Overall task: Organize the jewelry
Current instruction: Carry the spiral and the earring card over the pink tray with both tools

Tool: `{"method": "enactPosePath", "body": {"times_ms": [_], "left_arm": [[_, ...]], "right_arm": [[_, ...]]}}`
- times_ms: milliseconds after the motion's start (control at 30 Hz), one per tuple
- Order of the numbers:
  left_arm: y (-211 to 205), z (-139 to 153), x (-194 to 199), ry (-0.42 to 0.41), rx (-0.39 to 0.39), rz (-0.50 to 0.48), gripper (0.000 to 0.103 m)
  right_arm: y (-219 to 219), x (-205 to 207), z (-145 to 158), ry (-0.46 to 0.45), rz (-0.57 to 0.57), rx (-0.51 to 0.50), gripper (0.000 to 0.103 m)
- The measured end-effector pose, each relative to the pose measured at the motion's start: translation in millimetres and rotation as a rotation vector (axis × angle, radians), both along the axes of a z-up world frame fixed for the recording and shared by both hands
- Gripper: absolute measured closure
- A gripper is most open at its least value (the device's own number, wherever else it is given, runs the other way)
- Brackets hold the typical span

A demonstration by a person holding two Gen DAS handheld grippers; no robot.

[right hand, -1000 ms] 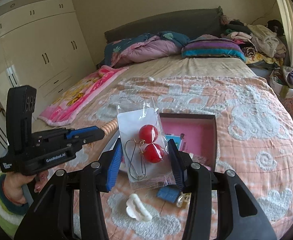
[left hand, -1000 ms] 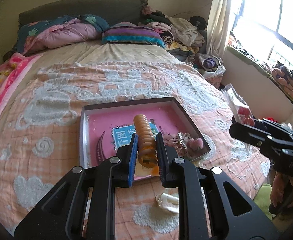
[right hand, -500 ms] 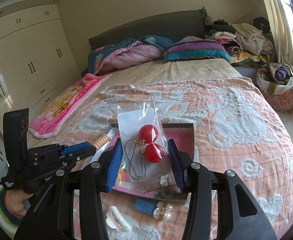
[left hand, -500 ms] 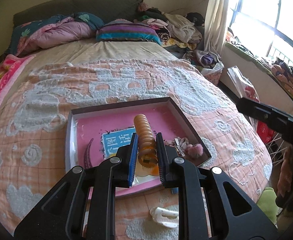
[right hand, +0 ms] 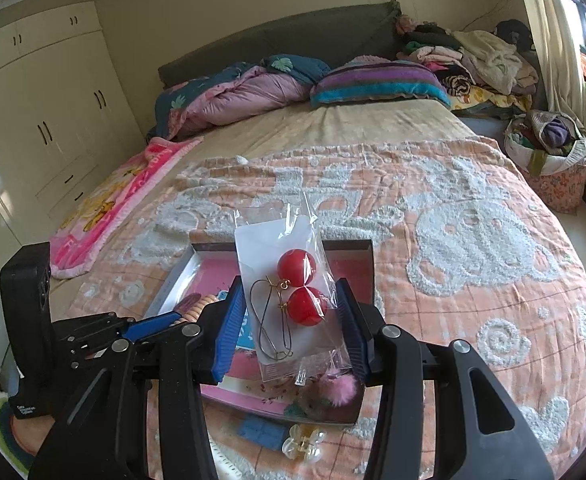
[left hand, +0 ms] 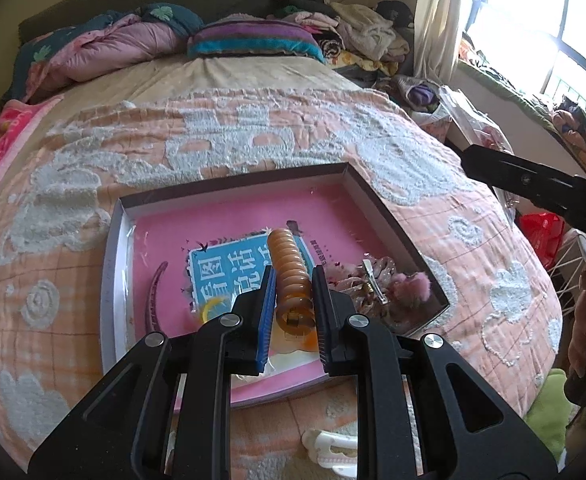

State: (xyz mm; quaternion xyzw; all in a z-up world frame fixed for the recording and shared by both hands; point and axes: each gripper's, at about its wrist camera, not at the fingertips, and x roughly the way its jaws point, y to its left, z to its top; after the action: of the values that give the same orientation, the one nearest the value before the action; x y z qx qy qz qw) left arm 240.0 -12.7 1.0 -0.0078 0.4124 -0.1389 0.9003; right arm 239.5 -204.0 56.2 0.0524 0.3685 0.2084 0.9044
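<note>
Showing blue label (left hand: 229,276) with Chinese characters, pink tray (left hand: 333,216) bottom.

Sunlit bedroom: bed (right hand: 373,152) against cream wall, white wardrobe (right hand: 33,120), bright window (left hand: 533,32).

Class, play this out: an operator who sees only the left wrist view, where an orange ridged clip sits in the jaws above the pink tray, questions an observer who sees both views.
Operator: What does the right gripper hold?
Observer: A clear packet of red ball earrings, clamped.
Operator: Anything in front of the tray that I miss?
Observer: A clear bow-shaped clip beside a blue card.
Operator: What's left of the bed?
Observer: Cream wardrobes.
</note>
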Motion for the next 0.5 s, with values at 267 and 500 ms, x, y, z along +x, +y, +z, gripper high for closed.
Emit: {"method": "enactPosePath", "body": {"times_ms": [267,500], "left_arm": [[0,-19,7,0.034,0.004,-0.007,0.092],[0,-31,9,0.055,0.009,-0.009,0.092]], "right_arm": [[7,10,-26,0.050,0.000,-0.013,0.059],[9,13,-45,0.088,-0.004,-0.027,0.059]]}}
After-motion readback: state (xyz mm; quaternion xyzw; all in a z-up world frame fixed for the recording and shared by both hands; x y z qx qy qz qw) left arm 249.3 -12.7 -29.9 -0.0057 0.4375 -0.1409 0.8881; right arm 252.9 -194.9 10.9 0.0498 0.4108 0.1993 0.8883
